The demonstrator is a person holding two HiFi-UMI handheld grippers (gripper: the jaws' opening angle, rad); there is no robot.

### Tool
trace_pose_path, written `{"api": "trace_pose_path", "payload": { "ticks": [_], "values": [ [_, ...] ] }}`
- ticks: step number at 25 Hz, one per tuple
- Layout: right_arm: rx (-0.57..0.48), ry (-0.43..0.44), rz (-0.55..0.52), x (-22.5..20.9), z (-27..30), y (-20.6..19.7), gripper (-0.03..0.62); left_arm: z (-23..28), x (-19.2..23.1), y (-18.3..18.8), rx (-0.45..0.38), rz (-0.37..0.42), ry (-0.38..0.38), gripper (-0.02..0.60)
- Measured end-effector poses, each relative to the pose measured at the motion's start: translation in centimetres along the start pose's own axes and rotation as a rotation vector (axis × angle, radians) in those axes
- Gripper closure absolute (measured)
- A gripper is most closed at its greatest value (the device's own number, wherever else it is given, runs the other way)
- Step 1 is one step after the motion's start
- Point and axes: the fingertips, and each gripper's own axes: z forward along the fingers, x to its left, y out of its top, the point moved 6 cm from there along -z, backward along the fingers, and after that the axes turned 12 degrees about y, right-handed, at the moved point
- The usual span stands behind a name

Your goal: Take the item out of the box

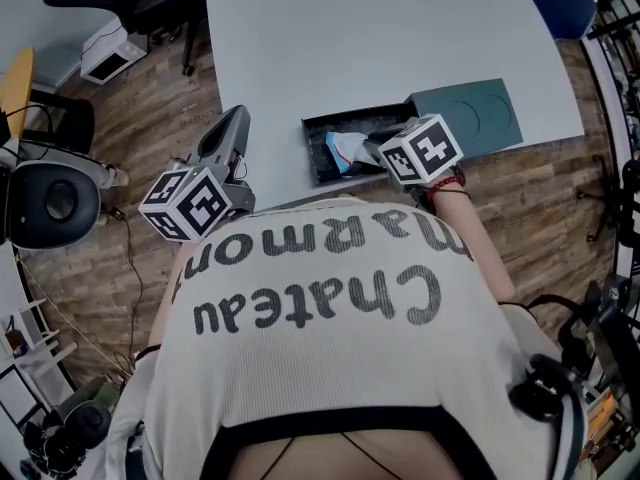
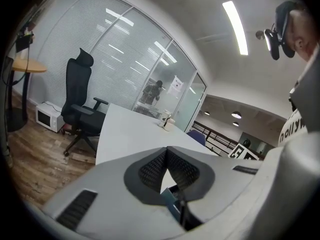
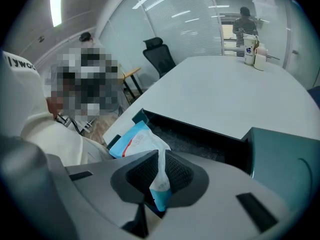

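The jaws of your right gripper are closed on the crumpled edge of the blue-and-white packet lying in the black box on the surface, your left gripper is closed and empty; the packet seems light, soft and slippery, so grip near its sealed edge.

2 grippers (left gripper, right gripper), 1 box, 1 lid, 1 packet, 1 table, 2 cups

Overhead and right-tool views, shared box
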Motion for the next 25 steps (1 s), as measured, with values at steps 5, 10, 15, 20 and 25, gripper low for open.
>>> {"api": "trace_pose_path", "payload": {
  "ticks": [5, 10, 15, 20, 25],
  "values": [
    [-0.017, -0.037, 0.023, 0.1, 0.1, 0.0, 0.569, -0.2, 1.0, 0.2, 0.003, 0.002, -0.019, 0.588],
    [-0.048, -0.094, 0.052, 0.7, -0.1, -0.4, 0.58, -0.7, 1.9, 0.5, 0.014, 0.013, -0.048, 0.588],
    [-0.135, -0.13, 0.108, 1.5, -0.3, 0.3, 0.583, -1.2, 3.7, 1.6, 0.023, 0.021, -0.076, 0.588],
    [-0.237, -0.189, 0.178, 2.6, -1.2, 0.8, 0.585, -1.5, 5.2, 2.6, 0.035, 0.034, -0.121, 0.588],
    [-0.356, -0.279, 0.209, 4.2, -1.6, 1.7, 0.585, -1.6, 6.9, 3.5, 0.048, 0.046, -0.168, 0.588]
  ]
}}
